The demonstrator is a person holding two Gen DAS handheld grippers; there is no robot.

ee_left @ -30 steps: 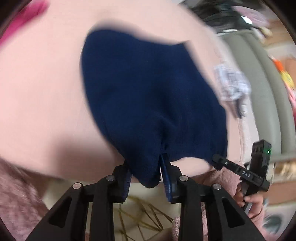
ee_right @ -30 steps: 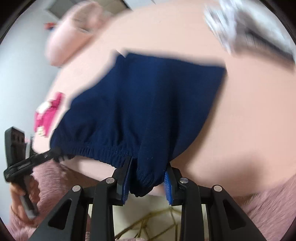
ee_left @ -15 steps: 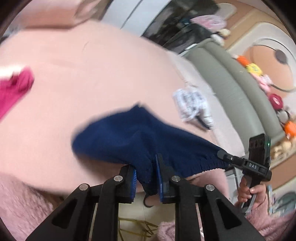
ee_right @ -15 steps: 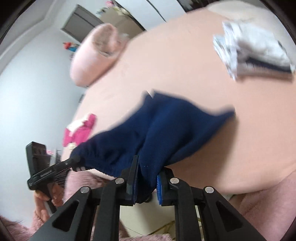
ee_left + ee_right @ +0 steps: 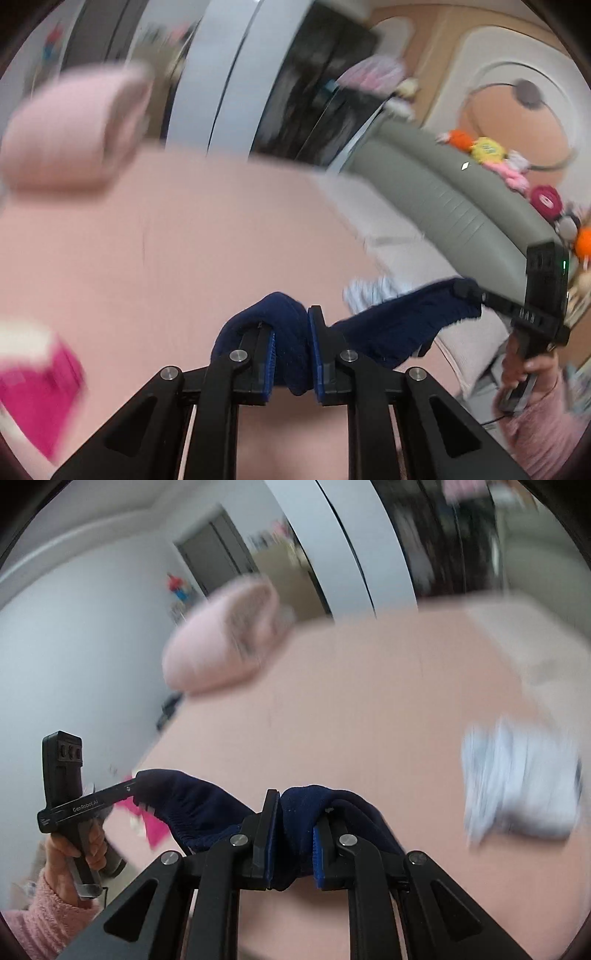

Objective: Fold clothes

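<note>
- Navy knit garment [image 5: 391, 328]: it is suspended between the two grippers, above the near edge of the bed, with its elastic hem stretched from one gripper to the other.
- Left gripper [image 5: 291, 354]: the blue pads are pressed onto a bunched fold of the navy garment, and the fabric bulges up between and over the fingertips.
- Right gripper [image 5: 291, 834]: its pads likewise pinch a fold of the same garment [image 5: 192, 805], and cloth spills over the right finger.
- In the left wrist view, the right gripper [image 5: 469, 290] appears at the far right, its tip clamped on the other end of the hem. The person's hand [image 5: 517, 365] grips its handle.
- In the right wrist view, the left gripper [image 5: 131, 788] appears at the left, tip closed on the hem. The hand [image 5: 77, 853] below it wears a pink fleece sleeve.
- Bed [image 5: 369, 716]: covered in a salmon-pink sheet.
- Pink pillow [image 5: 225, 635]: lies at the far left of the bed.
- Magenta item [image 5: 33, 391]: lies on the sheet at the near left, blurred.
- Folded white-and-grey cloth [image 5: 517, 782]: lies on the sheet at the right, blurred.
- Grey padded headboard [image 5: 443, 206]: runs along the right side, with plush toys [image 5: 487, 151] on top.
</note>
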